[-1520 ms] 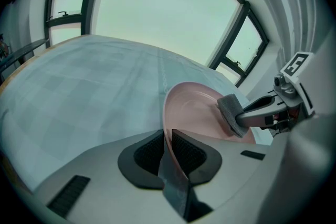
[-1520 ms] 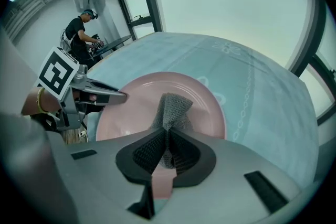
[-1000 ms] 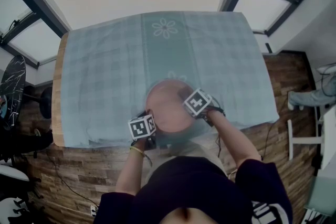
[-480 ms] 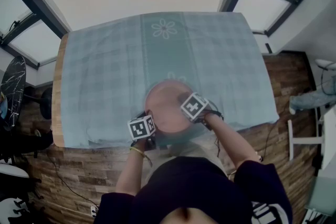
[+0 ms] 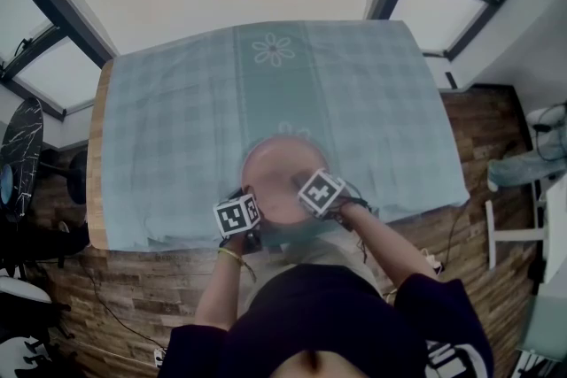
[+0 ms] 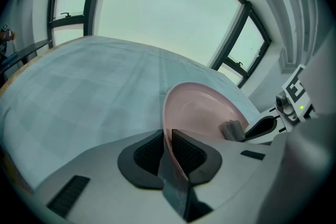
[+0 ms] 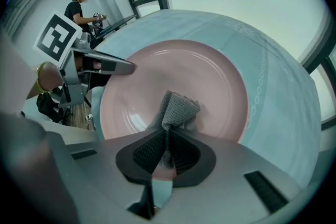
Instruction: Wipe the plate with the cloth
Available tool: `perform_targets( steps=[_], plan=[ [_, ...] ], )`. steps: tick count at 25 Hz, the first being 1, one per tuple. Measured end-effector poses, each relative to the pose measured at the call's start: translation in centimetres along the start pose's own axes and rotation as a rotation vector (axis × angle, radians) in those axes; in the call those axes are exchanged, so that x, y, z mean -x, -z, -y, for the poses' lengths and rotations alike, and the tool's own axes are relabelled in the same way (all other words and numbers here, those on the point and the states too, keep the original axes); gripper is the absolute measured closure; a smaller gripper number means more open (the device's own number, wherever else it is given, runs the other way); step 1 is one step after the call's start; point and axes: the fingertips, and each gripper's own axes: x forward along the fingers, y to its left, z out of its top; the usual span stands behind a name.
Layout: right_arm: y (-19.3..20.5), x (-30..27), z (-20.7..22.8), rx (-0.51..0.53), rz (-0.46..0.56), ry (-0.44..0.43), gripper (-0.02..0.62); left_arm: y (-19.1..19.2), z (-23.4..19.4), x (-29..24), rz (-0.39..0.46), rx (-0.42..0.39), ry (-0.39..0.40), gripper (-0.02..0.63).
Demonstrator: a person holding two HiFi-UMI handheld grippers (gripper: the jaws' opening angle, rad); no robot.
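Head view first: a pink plate (image 5: pixel 273 174) lies on the pale blue checked tablecloth (image 5: pixel 177 119), close to the near edge of the table (image 5: pixel 97 181) and right in front of the person. Both forearms (image 5: pixel 221 288) reach in to the plate's near side. Wood floor (image 5: pixel 115 288) runs below the table, and windows (image 5: pixel 53 66) frame the far corners.

Over to the left gripper view. The left gripper (image 6: pixel 167 139) has its jaws pinched on the plate's rim. One pad sits on each face of the edge, and the pink rim rises straight up between them. Across the dish, at the right of that view, the grey cloth (image 6: pixel 233 129) presses on the plate under the other tool's fingertips.

Right gripper view now. The right gripper (image 7: pixel 167 147) points down onto the plate with its jaws squeezed on the cloth. That cloth is a folded grey wad; it pokes out past the pads and touches the plate's flat middle, on the side nearest the camera. At the left of this view the left gripper's finger lies over the rim, clamped there. Beyond the plate the tablecloth spreads out, and a band of small ring shapes curves past the plate's right side.
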Motion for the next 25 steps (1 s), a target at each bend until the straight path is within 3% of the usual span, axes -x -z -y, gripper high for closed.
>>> perform_targets(
  steps=[8,16,22,25],
  plan=[
    [0.2,-0.3,-2.9,0.014,0.016,-0.057,0.563,0.0,0.1,0.0,-0.002,-0.015,-0.006,0.549],
    [0.9,0.0,-4.2,-0.049,0.036,-0.071,0.563,0.2,0.1,0.0,0.003,-0.016,0.006,0.549],
    [-1.5,1.2,-5.9,-0.134,0.201,-0.167,0.563,0.0,0.1,0.9,0.031,0.013,0.0,0.526],
    [-1.9,2.2,-5.4,-0.181,0.251,-0.148,0.563,-0.3,0.2,1.7,0.055,0.025,-0.006,0.503]
  ],
)
